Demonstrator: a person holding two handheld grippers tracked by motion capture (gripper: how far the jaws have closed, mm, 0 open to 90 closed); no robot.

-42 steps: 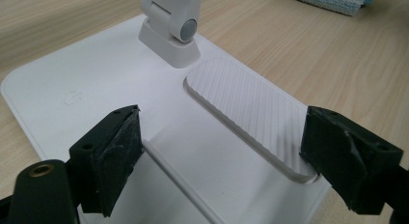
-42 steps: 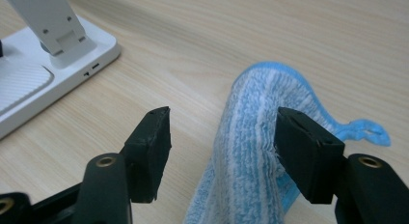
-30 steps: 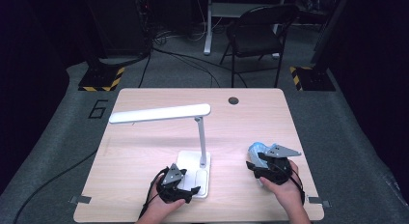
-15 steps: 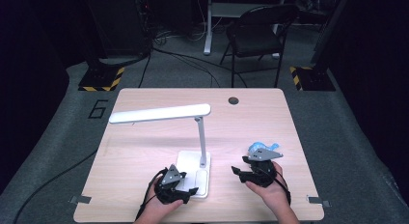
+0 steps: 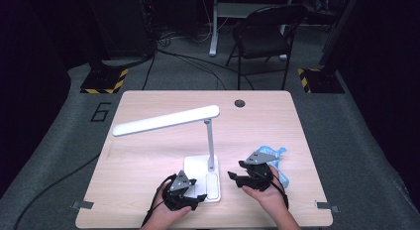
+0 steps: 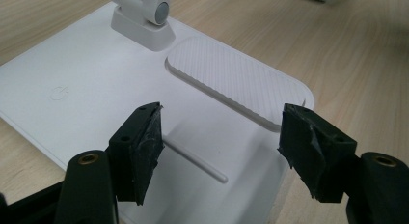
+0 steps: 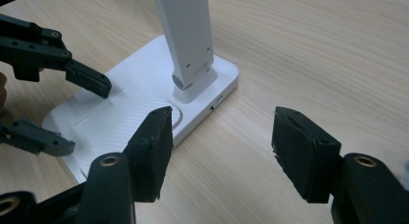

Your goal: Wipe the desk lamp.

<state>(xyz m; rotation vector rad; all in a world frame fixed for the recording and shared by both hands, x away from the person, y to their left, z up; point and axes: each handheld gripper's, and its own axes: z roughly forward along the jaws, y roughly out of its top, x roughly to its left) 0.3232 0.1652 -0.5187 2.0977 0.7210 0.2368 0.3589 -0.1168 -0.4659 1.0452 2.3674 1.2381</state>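
A white desk lamp stands on the wooden table [image 5: 148, 160], with a flat base [image 5: 198, 165], a thin stem [image 5: 211, 141] and a long head [image 5: 166, 120]. My left gripper [image 5: 198, 191] is at the base's front left corner. In the left gripper view its jaws [image 6: 219, 147] hover apart just over the base [image 6: 96, 89], in front of the ribbed pad [image 6: 236, 84]. They have just been closing, and their pads press on nothing. My right gripper [image 5: 235, 169] is open beside the base's right edge, pointing at the stem's foot [image 7: 190, 84], with bare table between its jaws [image 7: 222, 147].
A crumpled blue cloth [image 5: 277, 155] lies on the table just right of the right hand. The table has a round cable hole [image 5: 239, 103] at its back edge. A black chair [image 5: 262, 34] stands on the floor beyond the table.
The right hand has moved left from over the blue cloth toward the lamp base. The left hand has stayed at the base's front corner.
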